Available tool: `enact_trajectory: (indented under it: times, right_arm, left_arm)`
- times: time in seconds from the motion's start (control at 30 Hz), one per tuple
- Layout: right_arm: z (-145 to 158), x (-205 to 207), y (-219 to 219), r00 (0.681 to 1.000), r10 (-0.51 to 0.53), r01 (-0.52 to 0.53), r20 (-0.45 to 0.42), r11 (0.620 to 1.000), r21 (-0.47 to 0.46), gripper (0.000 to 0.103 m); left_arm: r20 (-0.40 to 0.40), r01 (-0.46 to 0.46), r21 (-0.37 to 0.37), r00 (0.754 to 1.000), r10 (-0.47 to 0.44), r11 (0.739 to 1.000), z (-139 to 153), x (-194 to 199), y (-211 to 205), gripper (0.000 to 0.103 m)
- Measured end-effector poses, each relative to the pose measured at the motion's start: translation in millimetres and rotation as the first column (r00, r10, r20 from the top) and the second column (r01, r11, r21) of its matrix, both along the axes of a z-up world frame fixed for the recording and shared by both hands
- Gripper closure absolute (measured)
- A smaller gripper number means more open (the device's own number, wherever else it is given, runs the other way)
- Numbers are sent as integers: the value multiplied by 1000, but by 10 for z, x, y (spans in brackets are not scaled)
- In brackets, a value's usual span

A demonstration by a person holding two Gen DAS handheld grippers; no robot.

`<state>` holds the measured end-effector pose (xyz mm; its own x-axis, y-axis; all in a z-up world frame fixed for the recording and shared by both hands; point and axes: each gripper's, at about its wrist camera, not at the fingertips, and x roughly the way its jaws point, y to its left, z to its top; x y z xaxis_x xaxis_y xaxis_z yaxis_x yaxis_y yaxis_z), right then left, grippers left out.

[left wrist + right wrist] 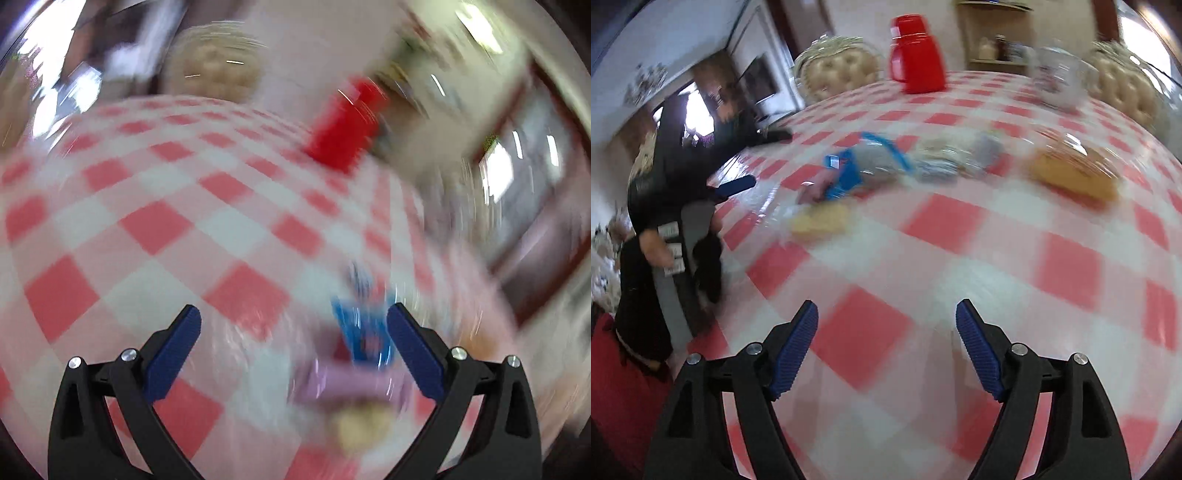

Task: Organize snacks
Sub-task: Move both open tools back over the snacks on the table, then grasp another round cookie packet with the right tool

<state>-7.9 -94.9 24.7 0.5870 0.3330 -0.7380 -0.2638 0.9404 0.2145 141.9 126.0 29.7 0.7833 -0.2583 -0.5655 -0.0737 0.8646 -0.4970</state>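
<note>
Red-and-white checked cloth [945, 221] is covering the desk, and the snacks are lying in a loose row across the upper middle of the right wrist view. At the left end of the row a blue-edged packet [866, 168] is resting with a pale yellow snack [820, 221] just below it. To its right a clear wrapped bundle [942, 160] is showing whitish and grey pieces, too blurred to tell more. Further right a golden-brown snack in clear wrap [1075, 171] is sitting apart from the others.

I am holding my right gripper [886, 332] over bare cloth at the bottom of that frame, jaws apart, nothing between them. My left gripper [293, 336] is also spread wide; in its own view the blue packet [364, 332] is blurring just inside the right-hand finger [413, 350], with a pinkish wrapper [351, 380] and the yellow snack [364, 424] below it, and I cannot tell whether anything touches.

A red jug [916, 55] is standing at the top of the frame.
</note>
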Motion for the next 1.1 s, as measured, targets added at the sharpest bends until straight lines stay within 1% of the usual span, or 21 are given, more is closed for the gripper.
enact_trajectory:
  times: [0.03, 0.07, 0.1, 0.13, 0.17, 0.2, 0.27, 0.33, 0.47, 0.5, 0.6, 0.63, 0.67, 0.7, 0.8, 0.83, 0.9, 0.97, 1.0, 1.07, 1.1]
  right_arm:
    - [3, 108, 85, 1000, 7, -7, -2, 1000, 16, 24]
    - [1, 191, 151, 1000, 17, -17, -6, 999, 31, 24]
    - [4, 293, 258, 999, 47, -47, -6, 998, 49, 23]
    - [10, 379, 386, 996, 92, -92, 3, 995, 39, 23]
    - [25, 426, 469, 992, 124, -125, 15, 992, 12, 23]
    - [39, 493, 583, 984, 173, -172, 39, 984, -41, 23]
    - [45, 638, 695, 966, 249, -242, 67, 965, -107, 23]
    - [25, 811, 727, 946, 316, -309, 64, 945, -107, 23]
    - [-97, 952, 803, 899, 437, -438, -36, 891, -117, 21]
    - [-88, 867, 798, 873, 487, -487, -38, 864, -125, 22]
    - [-51, 555, 726, 798, 600, -602, -55, 791, -105, 30]
    - [-49, 480, 723, 785, 617, -619, -53, 778, -109, 33]
    - [-51, 423, 720, 782, 622, -622, -49, 774, -118, 37]
    - [-61, 407, 739, 795, 605, -605, -46, 785, -131, 37]
    - [-127, 515, 890, 859, 509, -508, -46, 841, -185, 37]
    - [-131, 525, 938, 869, 493, -490, -35, 849, -197, 38]
    - [-115, 484, 1027, 881, 473, -467, -24, 858, -215, 47]
    - [-110, 452, 1018, 891, 453, -445, -18, 867, -224, 62]
    - [-112, 401, 970, 896, 445, -434, -7, 871, -229, 66]
    - [-111, 299, 831, 911, 413, -398, 9, 883, -248, 69]
    - [-108, 225, 719, 928, 371, -350, 24, 894, -281, 69]
  left_arm:
    - [20, -50, -73, 998, 51, 996, -28, -12, 114, 2]
    - [27, -81, -103, 996, 85, 991, -61, -27, 184, 2]
    - [24, -100, -110, 994, 103, 989, -103, -33, 241, 2]
    - [10, -94, -108, 995, 95, 990, -146, -14, 296, 2]
    - [-8, -83, -136, 997, 83, 987, -166, 20, 363, 2]
    - [-9, -87, -174, 996, 87, 981, -188, 18, 435, 2]
    - [-23, -143, -217, 990, 141, 966, -223, 11, 571, 2]
    - [-28, -143, -248, 990, 140, 958, -241, 28, 626, 2]
    - [-24, -124, -199, 992, 122, 972, -206, 50, 556, 2]
    - [-22, -123, -189, 992, 121, 974, -197, 43, 551, 2]
    - [-20, -141, -155, 990, 139, 978, -174, 13, 546, 2]
    - [-24, -146, -153, 989, 145, 977, -176, 13, 551, 2]
    - [-28, -147, -153, 989, 145, 977, -181, 22, 554, 2]
    - [-32, -146, -151, 989, 143, 978, -181, 29, 553, 2]
    - [-25, -132, -129, 991, 130, 983, -152, 18, 520, 2]
    - [-20, -120, -119, 993, 119, 986, -139, 17, 497, 2]
    - [-15, -102, -101, 995, 101, 990, -125, 12, 465, 2]
    - [-16, -89, -76, 996, 88, 993, -115, 12, 426, 2]
    - [-15, -80, -70, 997, 80, 994, -108, 15, 411, 2]
    - [-10, -63, -51, 998, 63, 997, -87, 16, 367, 2]
    - [-9, -44, -36, 999, 43, 998, -74, 21, 324, 2]
